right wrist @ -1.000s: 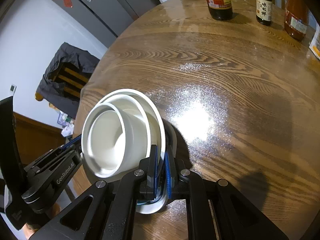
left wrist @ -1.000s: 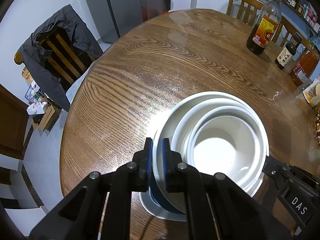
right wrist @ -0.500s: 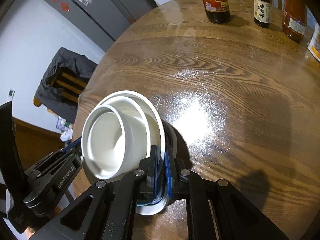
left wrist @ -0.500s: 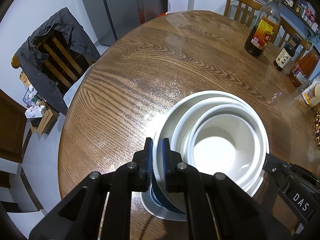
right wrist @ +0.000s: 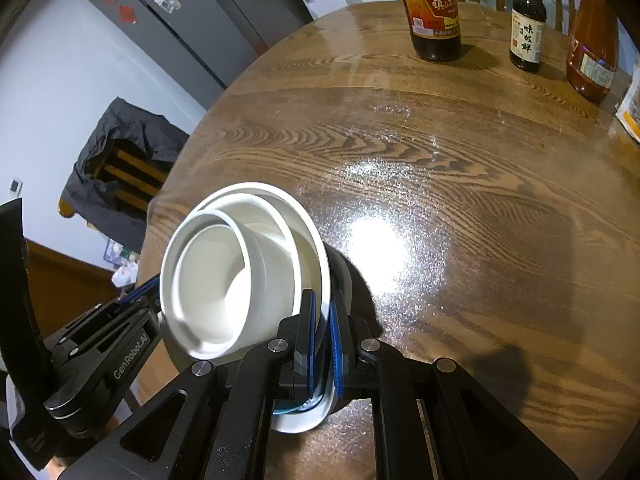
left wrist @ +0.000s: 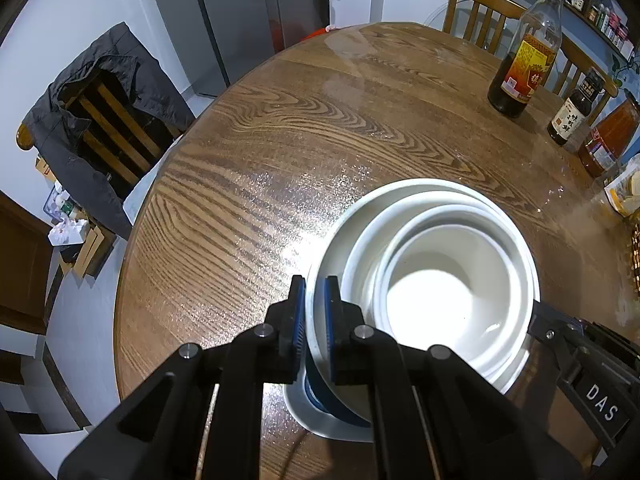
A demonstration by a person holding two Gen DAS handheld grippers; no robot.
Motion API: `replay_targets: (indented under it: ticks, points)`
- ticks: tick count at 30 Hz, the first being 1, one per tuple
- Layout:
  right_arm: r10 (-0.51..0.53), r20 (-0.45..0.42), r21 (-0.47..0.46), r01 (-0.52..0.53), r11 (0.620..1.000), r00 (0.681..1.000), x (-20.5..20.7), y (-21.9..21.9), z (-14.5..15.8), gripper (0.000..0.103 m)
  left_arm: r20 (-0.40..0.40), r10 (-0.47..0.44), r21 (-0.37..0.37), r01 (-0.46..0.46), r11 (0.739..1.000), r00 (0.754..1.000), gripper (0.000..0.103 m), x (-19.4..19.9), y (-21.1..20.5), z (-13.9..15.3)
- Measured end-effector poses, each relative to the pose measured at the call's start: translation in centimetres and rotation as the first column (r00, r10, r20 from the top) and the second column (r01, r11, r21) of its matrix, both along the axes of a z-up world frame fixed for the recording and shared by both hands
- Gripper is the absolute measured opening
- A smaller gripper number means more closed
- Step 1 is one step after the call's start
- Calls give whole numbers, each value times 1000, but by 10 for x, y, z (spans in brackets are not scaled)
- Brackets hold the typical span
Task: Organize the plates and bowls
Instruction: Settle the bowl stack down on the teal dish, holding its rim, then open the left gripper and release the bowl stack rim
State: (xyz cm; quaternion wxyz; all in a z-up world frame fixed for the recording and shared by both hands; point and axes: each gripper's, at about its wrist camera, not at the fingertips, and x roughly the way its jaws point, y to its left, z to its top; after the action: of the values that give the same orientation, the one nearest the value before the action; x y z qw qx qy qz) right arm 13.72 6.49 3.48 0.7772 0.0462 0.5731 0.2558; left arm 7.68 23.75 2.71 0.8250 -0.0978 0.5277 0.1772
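A stack of nested white bowls [left wrist: 432,292] [right wrist: 232,280] sits tilted above a white plate [left wrist: 316,424] [right wrist: 300,420] on the round wooden table [left wrist: 280,160] [right wrist: 460,168]. The outer bowl is blue underneath. My left gripper [left wrist: 316,296] is shut on that bowl's near-left rim, and its blue pads [right wrist: 140,292] show at the left in the right wrist view. My right gripper [right wrist: 322,312] is shut on the opposite rim and also appears in the left wrist view [left wrist: 560,332]. Whether the stack rests on the plate or hangs just above it is hidden.
Three bottles stand at the table's far right: a dark vinegar bottle [left wrist: 520,64] [right wrist: 434,12], a small soy bottle [left wrist: 572,116] [right wrist: 526,28] and an orange one [left wrist: 608,140] [right wrist: 592,52]. A chair with a dark jacket [left wrist: 100,120] [right wrist: 120,168] stands left of the table.
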Motion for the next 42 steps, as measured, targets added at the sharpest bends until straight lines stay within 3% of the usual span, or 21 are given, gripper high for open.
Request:
replay_targets:
  ticks: [15,21,28,32,42]
  points:
    - [5,9,-19,-5,1000,1000,2,3,1,10,3,-1,-5,1,1000,1000,6,5,3,0]
    - [0,18,-51,1,999,1000,2,4,1,11,10,7,-12,-7,1000,1000,13,3,3,1]
    - [4,37,-87,-1,996,999,0,6,2,11,8,39,-16,-39,999,999,35,-3,11,1]
    - [10,83,-123,0,992,997,-1,8,7,11,3,53,-9,-53,999,999,53,-7,14,1]
    - [21,113,-125,-7,992,993,-6,6,16,11,62,42,19,-44,999,997,71,-14,12,16]
